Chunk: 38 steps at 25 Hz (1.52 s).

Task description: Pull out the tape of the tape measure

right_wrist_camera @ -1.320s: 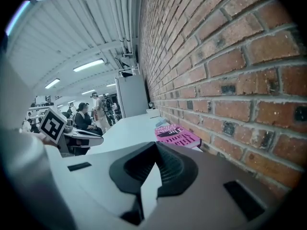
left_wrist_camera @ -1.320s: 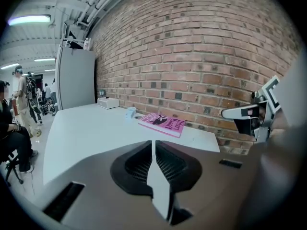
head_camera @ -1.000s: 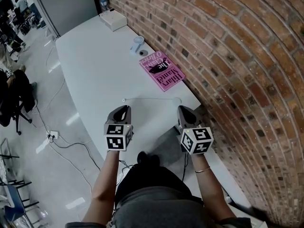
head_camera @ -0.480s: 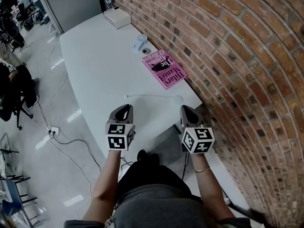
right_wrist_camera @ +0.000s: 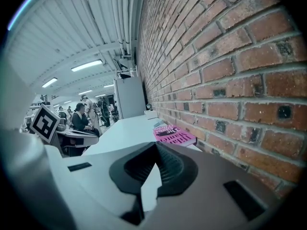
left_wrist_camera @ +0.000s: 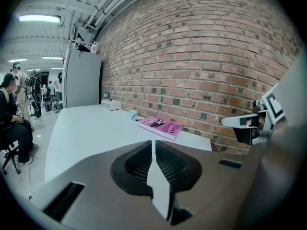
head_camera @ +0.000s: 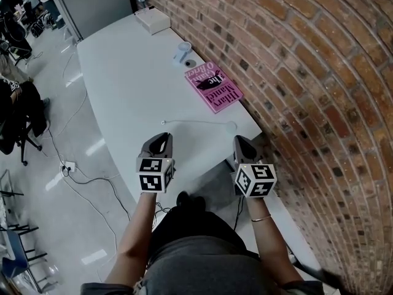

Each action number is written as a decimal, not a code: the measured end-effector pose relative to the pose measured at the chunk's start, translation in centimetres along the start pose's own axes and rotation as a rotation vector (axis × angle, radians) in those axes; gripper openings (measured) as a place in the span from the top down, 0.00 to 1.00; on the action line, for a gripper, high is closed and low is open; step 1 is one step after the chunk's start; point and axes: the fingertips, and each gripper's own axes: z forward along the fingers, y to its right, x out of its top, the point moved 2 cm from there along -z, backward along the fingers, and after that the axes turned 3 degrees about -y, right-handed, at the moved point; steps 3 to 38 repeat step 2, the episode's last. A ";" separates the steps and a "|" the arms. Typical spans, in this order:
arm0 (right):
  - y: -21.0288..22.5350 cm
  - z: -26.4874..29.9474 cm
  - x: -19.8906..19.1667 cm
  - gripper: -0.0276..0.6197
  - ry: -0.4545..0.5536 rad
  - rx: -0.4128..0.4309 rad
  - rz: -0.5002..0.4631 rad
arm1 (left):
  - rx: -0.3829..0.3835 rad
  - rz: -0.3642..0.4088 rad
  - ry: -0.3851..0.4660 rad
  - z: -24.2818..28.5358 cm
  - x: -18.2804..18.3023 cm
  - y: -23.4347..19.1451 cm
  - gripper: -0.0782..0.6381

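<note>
left claw [head_camera: 162, 139] closed, empty; right claw [head_camera: 239, 141] closed, empty; one pink book [head_camera: 214, 86]; one tape measure [head_camera: 230, 127].

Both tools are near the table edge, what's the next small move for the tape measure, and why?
Probably open the left tool and ease it forward to the tape end: both it and the right tool are shut, empty and short of the tape measure.
</note>
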 end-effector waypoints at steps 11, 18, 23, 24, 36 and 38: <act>0.0 0.2 -0.1 0.95 -0.003 0.002 -0.002 | 0.000 0.001 -0.001 0.3 -0.1 -0.1 0.84; 0.0 0.2 -0.1 0.95 -0.003 0.002 -0.002 | 0.000 0.001 -0.001 0.3 -0.1 -0.1 0.84; 0.0 0.2 -0.1 0.95 -0.003 0.002 -0.002 | 0.000 0.001 -0.001 0.3 -0.1 -0.1 0.84; 0.0 0.2 -0.1 0.95 -0.003 0.002 -0.002 | 0.000 0.001 -0.001 0.3 -0.1 -0.1 0.84; 0.0 0.2 -0.1 0.95 -0.003 0.002 -0.002 | 0.000 0.001 -0.001 0.3 -0.1 -0.1 0.84; 0.0 0.2 -0.1 0.95 -0.003 0.002 -0.002 | 0.000 0.001 -0.001 0.3 -0.1 -0.1 0.84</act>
